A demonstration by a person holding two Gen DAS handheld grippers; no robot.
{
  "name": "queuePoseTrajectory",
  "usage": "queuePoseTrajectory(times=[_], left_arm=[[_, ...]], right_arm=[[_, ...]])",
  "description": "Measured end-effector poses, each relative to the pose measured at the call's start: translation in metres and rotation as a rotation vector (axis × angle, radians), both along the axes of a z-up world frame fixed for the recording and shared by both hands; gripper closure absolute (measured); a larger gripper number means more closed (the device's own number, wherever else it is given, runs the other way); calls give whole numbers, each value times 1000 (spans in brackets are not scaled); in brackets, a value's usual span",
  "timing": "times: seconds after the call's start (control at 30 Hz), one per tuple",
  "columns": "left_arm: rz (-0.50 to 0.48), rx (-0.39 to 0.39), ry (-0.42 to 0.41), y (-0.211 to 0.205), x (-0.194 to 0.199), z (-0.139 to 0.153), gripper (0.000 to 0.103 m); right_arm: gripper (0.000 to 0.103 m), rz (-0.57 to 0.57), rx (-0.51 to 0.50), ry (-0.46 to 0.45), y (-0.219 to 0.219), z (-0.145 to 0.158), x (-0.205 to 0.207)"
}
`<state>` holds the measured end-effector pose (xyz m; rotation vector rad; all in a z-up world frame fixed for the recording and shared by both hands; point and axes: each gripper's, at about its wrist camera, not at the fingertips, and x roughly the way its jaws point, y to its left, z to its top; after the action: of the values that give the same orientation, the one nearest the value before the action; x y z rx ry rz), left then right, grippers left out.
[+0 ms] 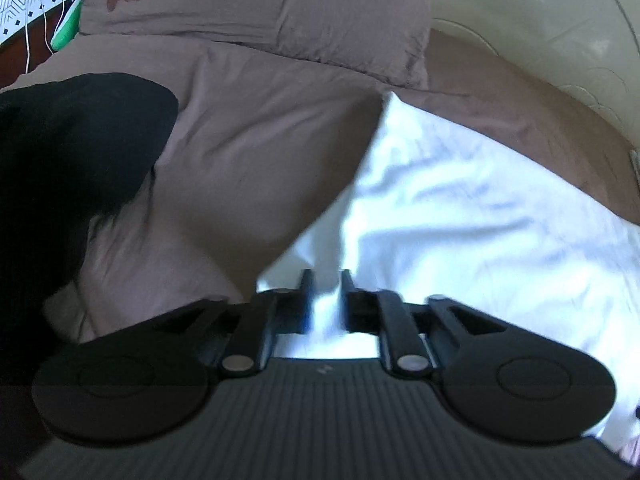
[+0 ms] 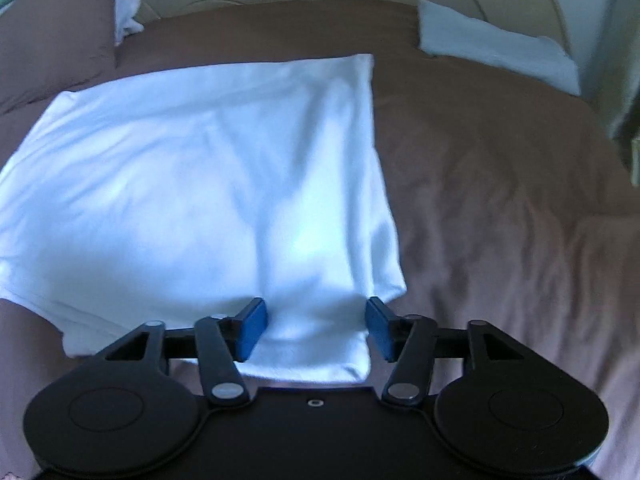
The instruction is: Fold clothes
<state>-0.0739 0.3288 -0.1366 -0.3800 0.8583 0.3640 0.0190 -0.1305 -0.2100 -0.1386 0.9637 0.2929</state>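
While the white garment (image 2: 208, 184) lay spread on the brown bedspread (image 2: 500, 200), the right gripper (image 2: 316, 320) stood over its near edge with the jaws apart. A narrow flap of the cloth ran down between the blue pads (image 2: 251, 330), and a gap showed on either side of it, so the pads did not press on it. From that view the garment stretched away from the gripper toward the head of the bed, its far right corner squared off and its right edge running almost straight back toward the right finger. It looked folded flat, roughly rectangular, with soft creases running lengthwise and its left part reaching the left side of the picture.

Seen from the left wrist, the left gripper (image 1: 325, 280) hovered at a near corner of the same garment (image 1: 460, 220), jaws parted by a narrow gap with white cloth showing behind and below them; whether any fabric was pinched could not be told through the blur. The cloth fanned out to the right and away from this gripper, wrinkled and bright.

A black garment (image 1: 68, 168) sat bunched near the left edge of the bed, well apart from the white one. Brown pillows (image 1: 248, 4) lay by the cream headboard (image 1: 540, 12).
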Motion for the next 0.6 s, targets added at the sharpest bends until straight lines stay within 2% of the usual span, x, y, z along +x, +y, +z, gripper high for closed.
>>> queuePoseTrajectory(times=[0.13, 0.2, 0.23, 0.27, 0.3, 0.4, 0.5, 0.6], left_arm=[[-91, -1, -40, -17, -5, 1, 58], [-98, 96, 55, -27, 7, -12, 61], [-79, 161, 106, -29, 11, -20, 60], [-58, 228, 157, -30, 14, -28, 59], [-40, 268, 189, -29, 16, -35, 55], [-5, 262, 206, -25, 8, -39, 54], [4, 304, 244, -30, 13, -33, 53], [17, 323, 266, -35, 17, -22, 56]], right_arm=[[34, -98, 97, 1, -23, 9, 3], [36, -105, 138, 27, -30, 6, 9], [54, -100, 152, 48, -32, 3, 11], [84, -95, 137, 56, -31, 1, 13], [95, -89, 110, 58, -29, 0, 14], [98, -76, -23, 15, -24, 2, 5], [103, -113, -150, -3, -25, -1, 9], [102, -170, -64, -10, -41, 9, 13]])
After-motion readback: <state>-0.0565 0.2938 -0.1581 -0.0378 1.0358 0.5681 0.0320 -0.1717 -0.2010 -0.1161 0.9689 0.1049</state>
